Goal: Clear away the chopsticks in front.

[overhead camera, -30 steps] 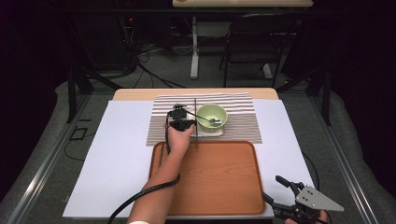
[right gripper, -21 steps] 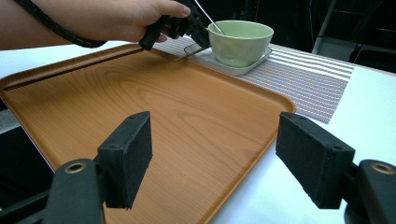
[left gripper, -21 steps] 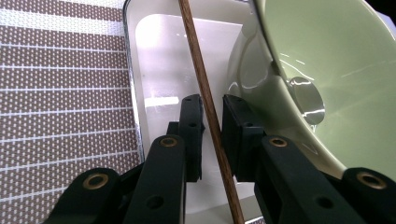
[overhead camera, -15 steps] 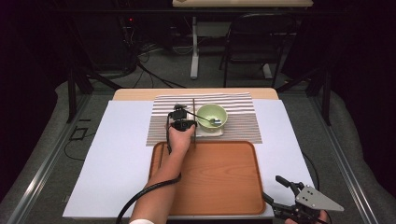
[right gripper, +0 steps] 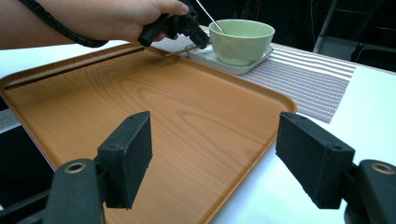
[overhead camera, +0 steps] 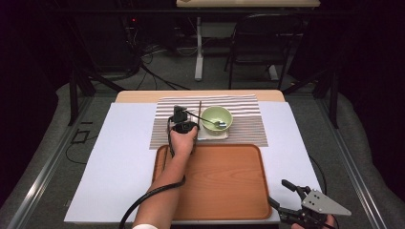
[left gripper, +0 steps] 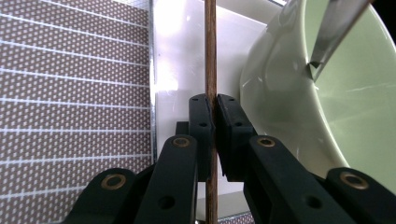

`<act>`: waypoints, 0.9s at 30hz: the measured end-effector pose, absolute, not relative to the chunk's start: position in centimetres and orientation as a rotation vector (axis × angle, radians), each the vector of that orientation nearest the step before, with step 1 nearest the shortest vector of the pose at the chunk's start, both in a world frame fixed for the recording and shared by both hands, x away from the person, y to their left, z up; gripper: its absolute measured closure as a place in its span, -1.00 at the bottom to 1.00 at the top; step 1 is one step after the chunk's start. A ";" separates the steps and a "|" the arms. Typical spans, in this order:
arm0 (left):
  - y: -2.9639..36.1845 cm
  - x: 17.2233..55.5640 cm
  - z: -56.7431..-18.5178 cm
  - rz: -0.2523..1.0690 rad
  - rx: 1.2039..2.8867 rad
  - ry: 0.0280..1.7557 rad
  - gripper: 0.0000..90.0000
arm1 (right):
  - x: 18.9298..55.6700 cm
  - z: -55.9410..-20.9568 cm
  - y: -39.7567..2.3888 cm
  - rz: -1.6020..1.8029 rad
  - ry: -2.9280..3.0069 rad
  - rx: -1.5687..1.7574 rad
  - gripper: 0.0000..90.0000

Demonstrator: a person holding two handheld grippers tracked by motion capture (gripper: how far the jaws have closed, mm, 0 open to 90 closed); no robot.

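Now my left tool (left gripper: 214,112) has just been closing, and its pads clamp a thin wooden chopstick (left gripper: 210,51) that lies beside the green bowl (overhead camera: 216,118) on the white plate (left gripper: 180,70), over the striped mat (overhead camera: 248,129). I judge it ready to lift toward the wooden tray (overhead camera: 219,181). Right tool (right gripper: 215,154) hangs wide open, empty, near the tray's corner.

Bowl (overhead camera: 216,117) on plate (overhead camera: 213,135), mat (overhead camera: 248,129) beneath, tray (overhead camera: 224,186) in front
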State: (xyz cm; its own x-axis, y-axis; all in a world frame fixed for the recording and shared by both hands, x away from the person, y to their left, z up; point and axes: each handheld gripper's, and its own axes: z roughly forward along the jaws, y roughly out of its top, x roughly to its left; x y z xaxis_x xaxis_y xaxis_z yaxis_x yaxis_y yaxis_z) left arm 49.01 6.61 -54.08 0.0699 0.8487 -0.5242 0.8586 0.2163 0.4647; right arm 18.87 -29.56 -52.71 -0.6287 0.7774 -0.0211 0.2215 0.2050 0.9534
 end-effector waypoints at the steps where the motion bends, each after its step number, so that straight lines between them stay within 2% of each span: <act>1: 6.8 48.9 -54.0 -0.016 1.585 1.748 0.89 | 18.9 -52.7 -29.6 1.434 1.977 0.927 -0.41; 27: 10.6 46.7 -51.2 0.039 1.484 1.767 0.90 | 18.9 -52.7 -29.5 1.434 1.974 0.927 -0.41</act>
